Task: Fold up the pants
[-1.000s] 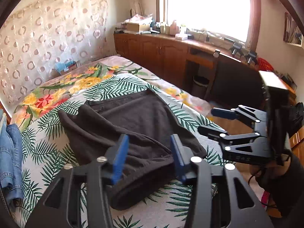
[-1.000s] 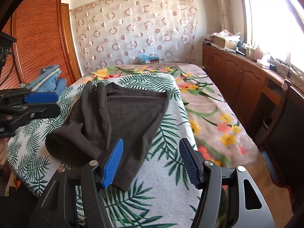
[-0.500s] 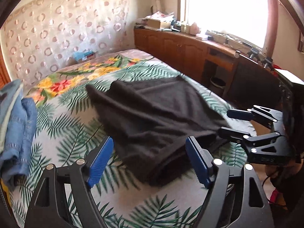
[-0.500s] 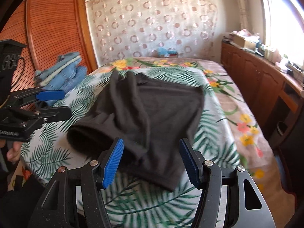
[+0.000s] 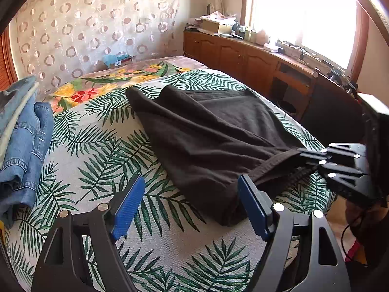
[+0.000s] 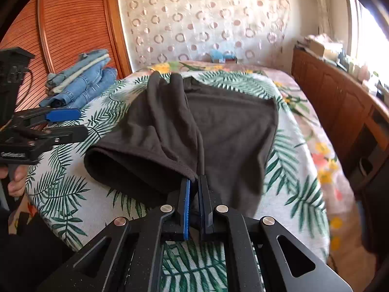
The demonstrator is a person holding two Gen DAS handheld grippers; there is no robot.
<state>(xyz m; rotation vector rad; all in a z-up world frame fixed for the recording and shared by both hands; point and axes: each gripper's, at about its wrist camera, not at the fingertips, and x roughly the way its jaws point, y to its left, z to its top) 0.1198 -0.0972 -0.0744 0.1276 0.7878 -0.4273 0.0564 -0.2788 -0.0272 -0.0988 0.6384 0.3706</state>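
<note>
Two grippers: both at the bed's (image 5: 170,231) near edge.
Right gripper (image 6: 194,189): clamped on the black pants' (image 6: 218,126) hem, probably to lift it.
Left gripper (image 5: 192,206): spread wide, empty, likely ready for the other corner.
Pants: spread on the bed.

1. A bed (image 5: 170,248) fills the middle of the room, covered with a white spread printed with green palm leaves; a floral sheet (image 5: 102,86) lies at its far end.
2. A sheer curtain (image 6: 206,22) patterned with rings hangs across the far wall.
3. A louvred wooden wardrobe door (image 6: 73,22) stands on the left side.
4. A long wooden cabinet (image 5: 238,56) runs along the window wall, its top cluttered with boxes and bottles.
5. Bright daylight pours through the window (image 5: 304,12), washing it out.
6. Folded jeans (image 6: 80,85) are stacked on the bed's left edge.
</note>
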